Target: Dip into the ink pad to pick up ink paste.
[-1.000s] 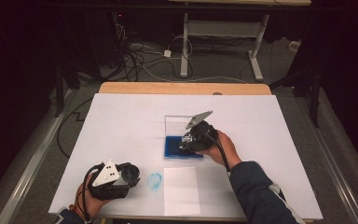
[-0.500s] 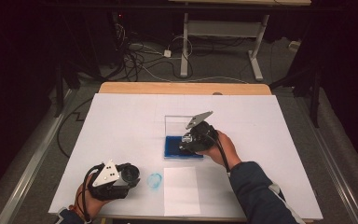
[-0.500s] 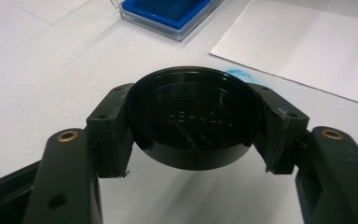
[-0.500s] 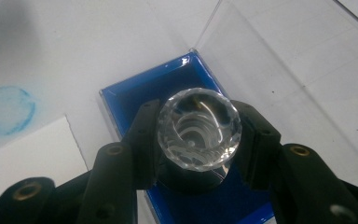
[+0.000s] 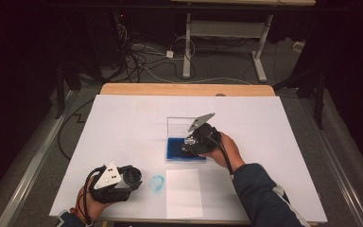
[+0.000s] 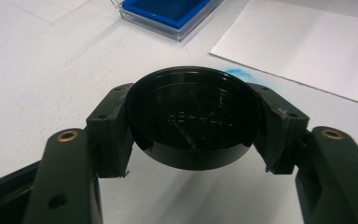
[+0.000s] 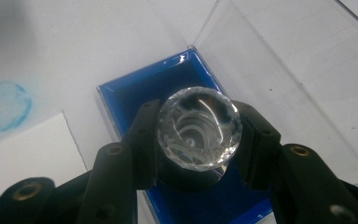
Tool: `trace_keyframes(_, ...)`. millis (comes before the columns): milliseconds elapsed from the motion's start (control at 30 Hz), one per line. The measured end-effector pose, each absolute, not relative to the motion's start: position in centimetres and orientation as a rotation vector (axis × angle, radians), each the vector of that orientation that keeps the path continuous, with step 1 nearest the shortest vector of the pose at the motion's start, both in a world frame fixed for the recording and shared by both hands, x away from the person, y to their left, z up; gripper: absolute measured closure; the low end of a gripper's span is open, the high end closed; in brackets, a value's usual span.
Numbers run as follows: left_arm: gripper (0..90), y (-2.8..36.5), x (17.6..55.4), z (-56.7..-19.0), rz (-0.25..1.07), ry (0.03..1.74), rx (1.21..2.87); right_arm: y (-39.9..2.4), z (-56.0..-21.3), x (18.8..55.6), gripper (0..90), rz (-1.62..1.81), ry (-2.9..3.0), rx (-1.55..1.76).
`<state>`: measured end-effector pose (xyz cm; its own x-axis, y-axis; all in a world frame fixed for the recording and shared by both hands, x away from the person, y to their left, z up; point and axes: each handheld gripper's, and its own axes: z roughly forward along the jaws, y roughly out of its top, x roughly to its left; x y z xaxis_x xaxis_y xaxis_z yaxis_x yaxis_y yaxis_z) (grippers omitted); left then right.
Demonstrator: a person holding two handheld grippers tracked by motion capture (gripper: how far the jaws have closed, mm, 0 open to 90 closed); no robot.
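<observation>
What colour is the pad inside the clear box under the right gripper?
Deep blue. The pad shows best in the right gripper view.

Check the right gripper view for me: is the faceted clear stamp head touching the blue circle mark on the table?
No: the clear stamp, held in the right gripper, sits over the blue ink pad, apart from the blue circle mark.

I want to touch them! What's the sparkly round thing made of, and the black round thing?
The clear, faceted round knob looks like glass or clear plastic: see-through, shiny, with cut edges catching the light. I can't tell which. The black round cap looks like glossy moulded plastic, with raised letters inside and soft reflections. Each sits clamped in a claw.
</observation>
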<state>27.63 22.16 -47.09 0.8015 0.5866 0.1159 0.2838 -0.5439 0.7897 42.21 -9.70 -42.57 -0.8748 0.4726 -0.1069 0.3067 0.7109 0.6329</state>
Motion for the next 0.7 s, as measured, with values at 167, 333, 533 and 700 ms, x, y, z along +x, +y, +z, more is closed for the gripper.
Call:
trace_keyframes(167, 36.2, 22.1, 27.6, -47.1, 0.470, 0.642, 2.168, -9.7, -42.5, 42.0, 56.4, 0.895, 2.660, 0.612)
trace_keyframes(333, 36.2, 22.0, 27.6, -47.1, 0.473, 0.636, 2.172, -9.7, -42.1, 42.5, 56.4, 0.887, 2.697, 0.599)
trace_keyframes(533, 36.2, 22.0, 27.8, -47.2, 0.470, 0.642, 2.173, -10.7, -40.4, 42.4, 56.3, 0.967, 2.650, 0.628)
trace_keyframes(700, 36.2, 22.0, 27.7, -47.1, 0.470, 0.638, 2.167, -11.1, -38.2, 41.9, 56.3, 1.004, 2.601, 0.614)
